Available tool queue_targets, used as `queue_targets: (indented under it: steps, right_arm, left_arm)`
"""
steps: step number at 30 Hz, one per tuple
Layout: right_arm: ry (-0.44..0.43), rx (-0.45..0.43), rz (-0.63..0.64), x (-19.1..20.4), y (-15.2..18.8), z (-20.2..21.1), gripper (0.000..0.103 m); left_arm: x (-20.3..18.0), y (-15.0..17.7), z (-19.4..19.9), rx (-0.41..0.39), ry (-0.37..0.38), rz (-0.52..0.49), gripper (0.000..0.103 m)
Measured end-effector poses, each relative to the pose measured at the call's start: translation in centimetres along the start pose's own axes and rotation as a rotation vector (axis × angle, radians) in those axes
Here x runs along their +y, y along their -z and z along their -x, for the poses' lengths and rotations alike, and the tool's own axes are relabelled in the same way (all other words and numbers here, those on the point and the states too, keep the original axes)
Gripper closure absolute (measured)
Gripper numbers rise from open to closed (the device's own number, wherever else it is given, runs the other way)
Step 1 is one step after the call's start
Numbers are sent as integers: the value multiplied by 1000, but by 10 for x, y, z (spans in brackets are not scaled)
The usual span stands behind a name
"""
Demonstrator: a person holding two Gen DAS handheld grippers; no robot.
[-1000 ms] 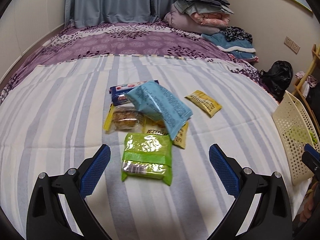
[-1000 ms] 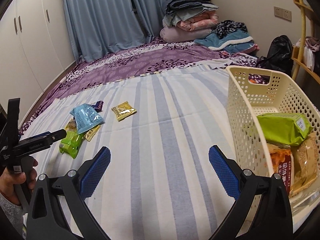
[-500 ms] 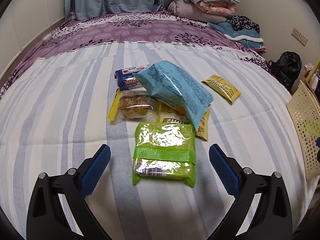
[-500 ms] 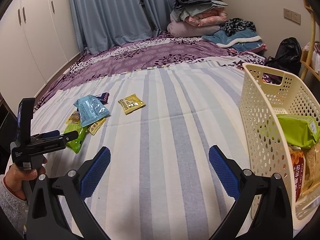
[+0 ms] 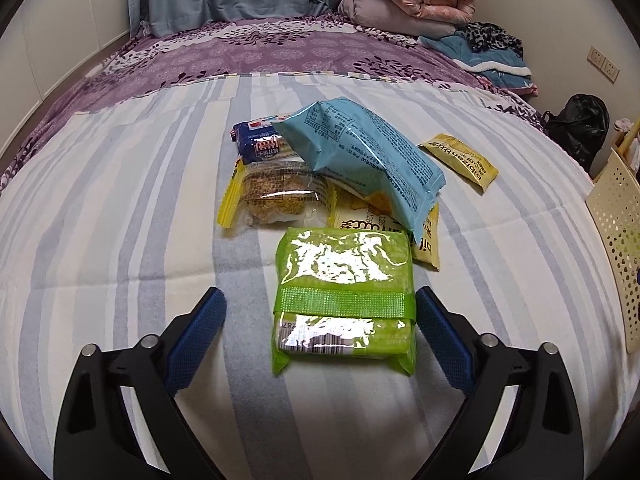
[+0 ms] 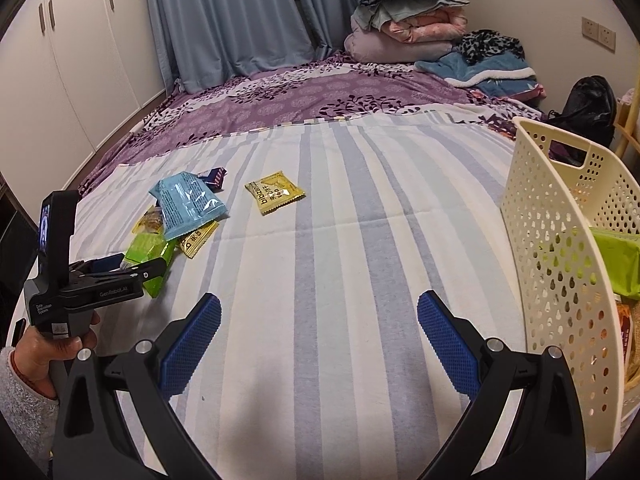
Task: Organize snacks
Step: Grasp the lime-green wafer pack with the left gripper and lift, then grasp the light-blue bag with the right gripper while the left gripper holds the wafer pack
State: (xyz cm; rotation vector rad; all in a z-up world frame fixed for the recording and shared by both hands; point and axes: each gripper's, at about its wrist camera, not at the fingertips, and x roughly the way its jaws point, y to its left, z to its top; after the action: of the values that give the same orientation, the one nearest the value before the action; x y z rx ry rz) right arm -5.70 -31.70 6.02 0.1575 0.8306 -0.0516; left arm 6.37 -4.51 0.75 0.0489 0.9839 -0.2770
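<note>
From the left wrist view, the left gripper [image 5: 320, 334] points down at a striped sheet [image 5: 120, 208] on a bed. Its jaws are closing with a green snack pack [image 5: 343, 300] between them; the right blue pad sits just beside the pack's edge, while the left pad stands clear of it, so the pack is not yet pinched. Just beyond the green pack lies a small heap: a clear-wrapped cake with yellow ends [image 5: 276, 196], a dark blue biscuit pack [image 5: 256, 146], and a light blue bag [image 5: 368, 164] lying tilted over a yellow sachet [image 5: 428, 240]. A second yellow sachet [image 5: 460, 160] lies apart to the right. The perforated wall of a cream basket [image 5: 618, 248] shows at the right edge. A purple floral quilt [image 5: 260, 56] covers the far part of the bed, with folded bedding [image 5: 416, 0] stacked by the curtain.

From the right wrist view, the right gripper [image 6: 319, 342] hangs over bare striped sheet with its jaws spread wide and nothing between them. At the left, a hand [image 6: 56, 344] in a grey fuzzy sleeve holds the left gripper [image 6: 120, 268] with its tips at the green snack pack [image 6: 150, 254]. The light blue bag [image 6: 186, 204] and the lone yellow sachet [image 6: 276, 192] lie further out. The cream basket [image 6: 560, 260] stands on the right, holding another green pack [image 6: 616, 264] and an orange packet [image 6: 626, 332].
</note>
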Motion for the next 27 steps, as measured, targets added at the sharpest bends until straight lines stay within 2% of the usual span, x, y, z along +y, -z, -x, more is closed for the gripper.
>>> queue_targets:
  steps: [1,3,4,9,16,21,27]
  right_arm:
    - [0,3,2,1,0,-2,5]
    - [0,10,7,3,0,-6,5]
    - [0,15,9,4,0,-9,5]
    - [-27,47,16,13,-3,-27,5]
    - [-80,60,54,37,-25,-58,5]
    - [-192,52,115,71,-51,-87,5]
    - [-262,44,187,111,-79,-121,5]
  left_arm:
    - [-1,0,1,-7,-3,-10,22]
    - [-2,0,3,-16,7,-20,32]
    - [-1,0,4,-19,13,-18,34]
    - [8,1,8,-25,21,4,35]
    - [27,4,23,-55,17,42,36]
    - [40,7,36,-73,15,59,36]
    - [52,12,48,-92,14,77,36]
